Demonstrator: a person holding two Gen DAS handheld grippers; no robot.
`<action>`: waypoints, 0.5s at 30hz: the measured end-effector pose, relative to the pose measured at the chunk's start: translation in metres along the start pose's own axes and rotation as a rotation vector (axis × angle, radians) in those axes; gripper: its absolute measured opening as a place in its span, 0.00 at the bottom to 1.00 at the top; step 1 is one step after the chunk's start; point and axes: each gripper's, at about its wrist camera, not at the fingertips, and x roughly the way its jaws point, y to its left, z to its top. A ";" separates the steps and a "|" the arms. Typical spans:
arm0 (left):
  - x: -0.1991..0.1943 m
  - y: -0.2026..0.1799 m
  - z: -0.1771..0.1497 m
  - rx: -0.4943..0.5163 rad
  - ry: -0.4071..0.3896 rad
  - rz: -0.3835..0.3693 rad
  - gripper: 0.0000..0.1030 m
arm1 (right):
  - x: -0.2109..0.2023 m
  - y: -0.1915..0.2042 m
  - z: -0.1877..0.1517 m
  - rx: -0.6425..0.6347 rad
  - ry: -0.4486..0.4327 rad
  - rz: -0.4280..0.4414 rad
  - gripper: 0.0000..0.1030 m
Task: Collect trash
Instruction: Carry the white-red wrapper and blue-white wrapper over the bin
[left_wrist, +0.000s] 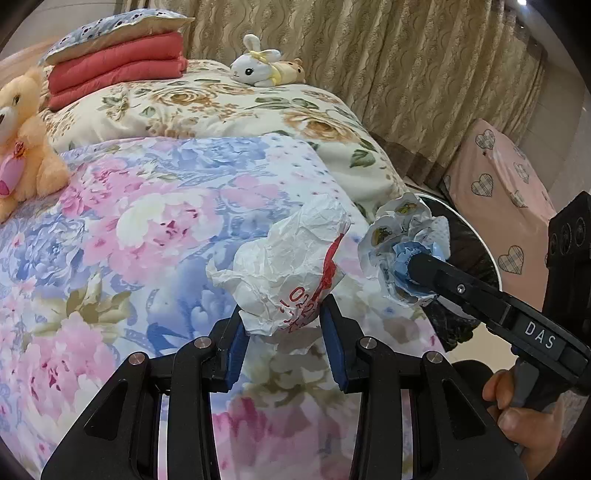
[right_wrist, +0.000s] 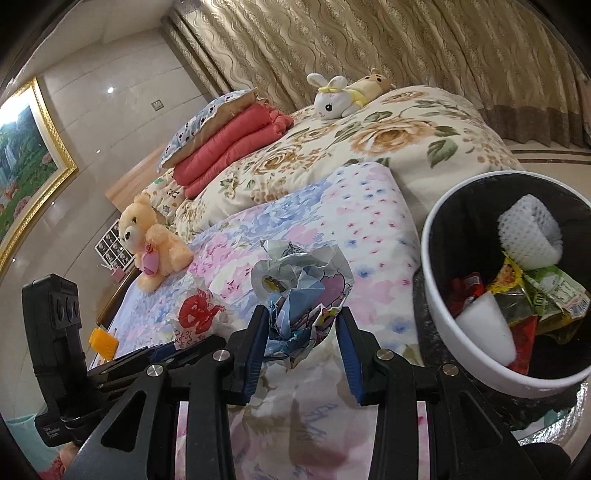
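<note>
My left gripper (left_wrist: 282, 323) is shut on a crumpled white paper with red print (left_wrist: 284, 262), held just above the floral bed cover. My right gripper (right_wrist: 301, 321) is shut on a crumpled blue-and-white cartoon wrapper (right_wrist: 303, 284); in the left wrist view that wrapper (left_wrist: 395, 236) sits at the right gripper's tip (left_wrist: 410, 266), next to the bin. The white bin with a black liner (right_wrist: 439, 295) stands to the right of the bed and holds several wrappers and a white foam net (right_wrist: 528, 236). The white paper also shows in the right wrist view (right_wrist: 195, 306).
The bed (left_wrist: 129, 229) carries a peach teddy bear (left_wrist: 22, 136), a white bunny plush (left_wrist: 258, 64), folded red blankets (left_wrist: 118, 70) and a pillow. A small yellow piece (right_wrist: 103, 341) lies at the bed's left edge. Curtains hang behind. A pink heart-print box (left_wrist: 506, 206) stands beyond the bin.
</note>
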 end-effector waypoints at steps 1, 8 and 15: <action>0.000 -0.002 0.000 0.003 0.001 -0.002 0.35 | -0.002 -0.001 0.000 0.003 -0.003 -0.001 0.37; 0.001 -0.018 0.001 0.031 0.004 -0.017 0.35 | -0.016 -0.009 0.000 0.014 -0.026 -0.015 0.37; 0.003 -0.034 0.005 0.055 0.004 -0.039 0.35 | -0.032 -0.021 0.002 0.022 -0.050 -0.043 0.37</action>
